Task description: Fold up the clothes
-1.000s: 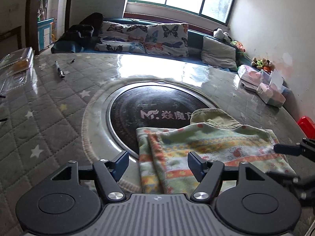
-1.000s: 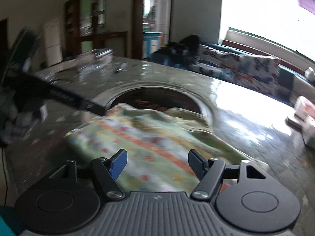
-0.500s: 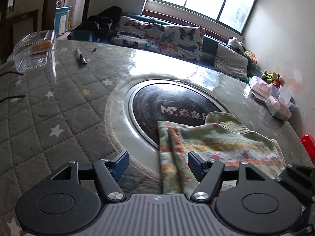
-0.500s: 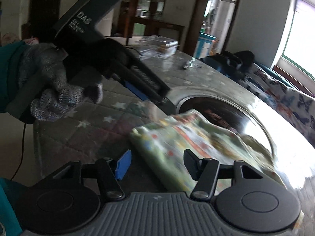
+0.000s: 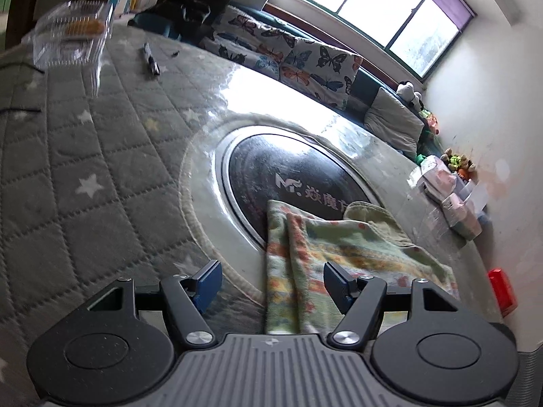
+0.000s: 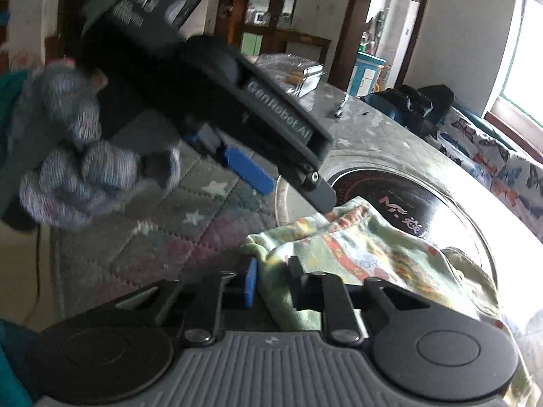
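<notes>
A folded green garment with orange and yellow stripes [image 5: 342, 254] lies on the table, partly over the dark round hotplate [image 5: 271, 173]. My left gripper [image 5: 269, 279] is open above the garment's near left edge, holding nothing. In the right wrist view the same garment [image 6: 373, 254] lies in front of my right gripper [image 6: 271, 283], whose jaws have narrowed around the garment's near corner. The left gripper [image 6: 298, 185], held by a gloved hand [image 6: 85, 173], hangs above the garment's far corner.
The table has a grey quilted cover with stars [image 5: 85, 156]. A clear plastic box [image 5: 73, 34] and a marker pen [image 5: 151, 59] lie at its far left. Tissue packs [image 5: 451, 196] sit at the right edge. A sofa with butterfly cushions [image 5: 298, 57] stands behind.
My right gripper has swung left, come down to the garment's near corner and closed on it. My left gripper has pulled back and tilted, staying open.
</notes>
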Demonstrator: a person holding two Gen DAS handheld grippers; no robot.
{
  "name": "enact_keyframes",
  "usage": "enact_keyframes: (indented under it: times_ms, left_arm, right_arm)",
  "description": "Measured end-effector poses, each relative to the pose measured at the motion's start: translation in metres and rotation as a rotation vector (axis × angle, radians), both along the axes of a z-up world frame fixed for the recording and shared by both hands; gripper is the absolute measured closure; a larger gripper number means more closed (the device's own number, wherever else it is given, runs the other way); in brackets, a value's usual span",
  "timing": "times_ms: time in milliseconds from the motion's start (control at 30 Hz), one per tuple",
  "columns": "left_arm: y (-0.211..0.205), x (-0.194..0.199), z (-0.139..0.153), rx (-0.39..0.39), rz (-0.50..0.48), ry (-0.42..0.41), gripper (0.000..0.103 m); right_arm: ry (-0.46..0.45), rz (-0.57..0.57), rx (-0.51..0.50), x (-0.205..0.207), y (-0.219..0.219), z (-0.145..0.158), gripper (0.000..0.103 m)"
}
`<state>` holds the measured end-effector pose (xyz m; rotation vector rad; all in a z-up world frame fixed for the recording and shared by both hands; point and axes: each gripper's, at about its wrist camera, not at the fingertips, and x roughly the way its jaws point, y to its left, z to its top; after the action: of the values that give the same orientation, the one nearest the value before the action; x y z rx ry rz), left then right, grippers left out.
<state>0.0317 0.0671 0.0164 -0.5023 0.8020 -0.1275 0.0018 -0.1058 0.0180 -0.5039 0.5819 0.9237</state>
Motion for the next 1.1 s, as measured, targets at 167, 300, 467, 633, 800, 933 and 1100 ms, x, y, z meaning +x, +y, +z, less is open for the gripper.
enact_keyframes:
  times_ms: [167, 300, 467, 633, 800, 933, 1100]
  left_arm:
    - [-0.006, 0.006, 0.001, -0.072, 0.009, 0.02, 0.027]
    - [-0.013, 0.01, 0.001, -0.104, 0.027, 0.044, 0.027]
    - [-0.018, 0.019, -0.005, -0.167, 0.036, 0.082, 0.031]
    - [-0.027, 0.026, -0.011, -0.187, 0.017, 0.106, 0.061]
    - [-0.027, 0.028, -0.017, -0.187, 0.012, 0.12, 0.088]
    - [-0.027, 0.028, -0.019, -0.177, 0.007, 0.122, 0.091]
    - [-0.026, 0.028, -0.02, -0.172, 0.002, 0.123, 0.091]
  right_arm:
    - [0.016, -0.031, 0.076, 0.004, -0.015, 0.016, 0.09]
    - [0.02, -0.057, 0.133, 0.006, -0.03, 0.029, 0.091]
    - [0.031, -0.069, 0.174, 0.006, -0.044, 0.035, 0.092]
    - [0.046, -0.065, 0.195, 0.004, -0.05, 0.033, 0.092]
    - [0.073, -0.072, 0.215, 0.005, -0.057, 0.03, 0.09]
    - [0.082, -0.113, 0.244, 0.005, -0.076, 0.033, 0.086]
    - [0.077, -0.281, 0.246, 0.019, -0.124, 0.032, 0.071]
